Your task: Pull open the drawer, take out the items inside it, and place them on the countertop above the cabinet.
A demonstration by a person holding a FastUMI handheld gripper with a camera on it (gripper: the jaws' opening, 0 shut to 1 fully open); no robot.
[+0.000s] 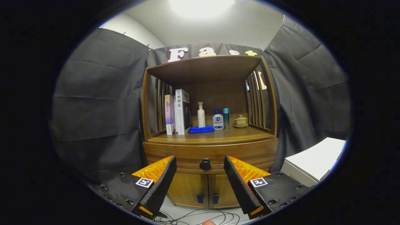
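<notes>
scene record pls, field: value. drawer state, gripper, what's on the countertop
drawer: closed, round knob centred on its front
gripper: open, fingers apart, knob seen between them, not touching
countertop: two upright books, pump bottle on blue cloth, two small bottles, lidded cup
lower doors: shut

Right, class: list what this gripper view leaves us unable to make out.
- Drawer contents: hidden behind its closed front.
- Behind the lower cabinet doors: shut, inside unseen.
- Cabinet's base: blocked by the open fingers.
- Bottle label: too small.
- White box: cut off at the edge.
</notes>
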